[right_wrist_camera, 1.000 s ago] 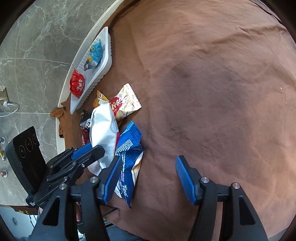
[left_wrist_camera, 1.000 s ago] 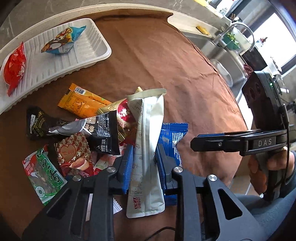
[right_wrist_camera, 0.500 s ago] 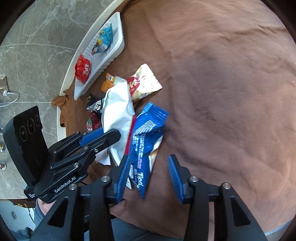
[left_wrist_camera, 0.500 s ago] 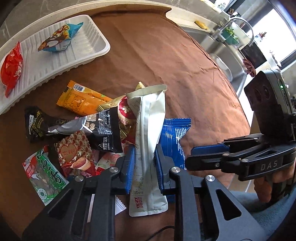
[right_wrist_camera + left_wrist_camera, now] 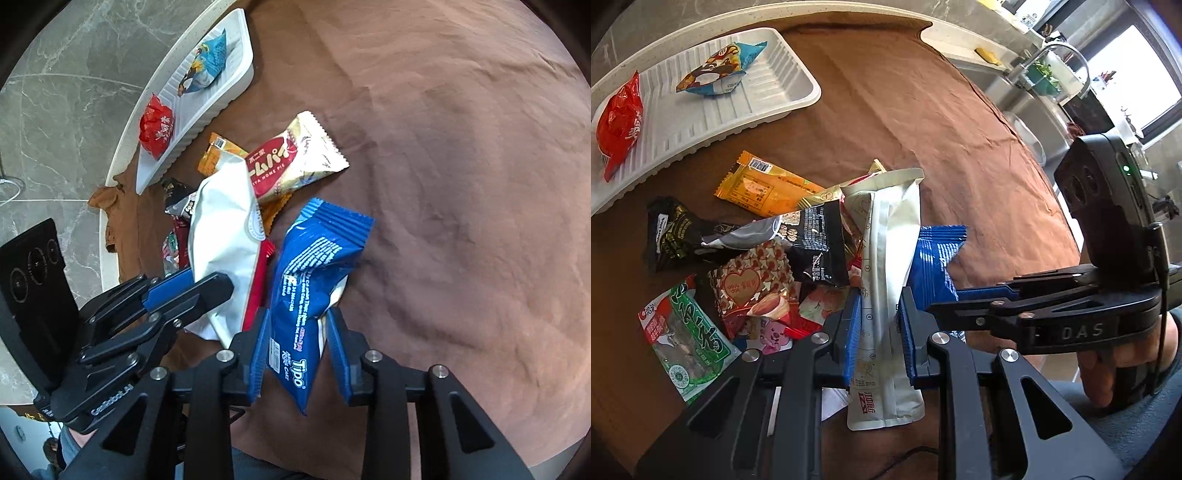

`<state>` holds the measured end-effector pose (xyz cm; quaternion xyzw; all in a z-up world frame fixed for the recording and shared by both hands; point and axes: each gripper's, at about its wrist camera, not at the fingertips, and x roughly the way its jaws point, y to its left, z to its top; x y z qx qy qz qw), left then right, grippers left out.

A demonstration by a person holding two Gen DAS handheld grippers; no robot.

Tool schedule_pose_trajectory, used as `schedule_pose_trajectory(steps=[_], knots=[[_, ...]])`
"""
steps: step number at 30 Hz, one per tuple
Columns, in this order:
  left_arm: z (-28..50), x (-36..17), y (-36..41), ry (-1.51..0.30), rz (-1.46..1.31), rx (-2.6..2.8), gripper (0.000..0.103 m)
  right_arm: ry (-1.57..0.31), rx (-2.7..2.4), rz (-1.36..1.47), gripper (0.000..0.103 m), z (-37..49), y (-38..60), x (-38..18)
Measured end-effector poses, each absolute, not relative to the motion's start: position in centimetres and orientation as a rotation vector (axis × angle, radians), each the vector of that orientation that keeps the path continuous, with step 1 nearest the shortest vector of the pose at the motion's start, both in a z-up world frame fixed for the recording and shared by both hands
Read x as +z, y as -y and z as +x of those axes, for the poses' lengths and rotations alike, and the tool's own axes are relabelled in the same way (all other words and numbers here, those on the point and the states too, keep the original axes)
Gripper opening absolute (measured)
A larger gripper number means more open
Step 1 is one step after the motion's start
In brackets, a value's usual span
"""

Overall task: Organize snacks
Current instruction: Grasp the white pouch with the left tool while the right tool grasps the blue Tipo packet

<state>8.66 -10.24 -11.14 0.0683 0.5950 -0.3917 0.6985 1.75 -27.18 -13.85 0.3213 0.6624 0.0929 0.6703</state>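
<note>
My left gripper (image 5: 879, 314) is shut on a white snack pouch (image 5: 886, 258) and holds it upright over the snack pile; the pouch also shows in the right wrist view (image 5: 221, 236). My right gripper (image 5: 299, 325) is closed around a blue Tipo packet (image 5: 314, 273), its pads at the packet's sides. The blue packet (image 5: 938, 254) lies just right of the pouch. A white ribbed tray (image 5: 768, 99) at the far left holds a red packet (image 5: 620, 125) and a blue-brown packet (image 5: 720, 70).
Loose snacks lie on the brown cloth: an orange packet (image 5: 764, 188), a black packet (image 5: 812, 243), a green packet (image 5: 687, 336), a red heart-print packet (image 5: 750, 288), a gold-red pie packet (image 5: 291, 162). A sink and tap (image 5: 1045, 62) are at the far right.
My right gripper moved left onto the blue packet and its jaws narrowed from wide open to closed around it. My left gripper kept its hold on the white pouch.
</note>
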Motion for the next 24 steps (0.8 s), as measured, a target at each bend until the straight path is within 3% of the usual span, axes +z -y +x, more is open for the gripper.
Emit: schedule_pose_trajectory(steps=[15, 24], knots=[[9.2, -10.8, 7.7, -1.319, 0.045, -0.92, 0.018, -1.431, 0.18, 0.643, 0.023, 1.6, 26.5, -12.6], [9.7, -10.1, 5.4, -1.324, -0.083, -0.933, 0.018, -1.401, 0.17, 0.661, 0.022, 0.9, 27.7, -11.7]])
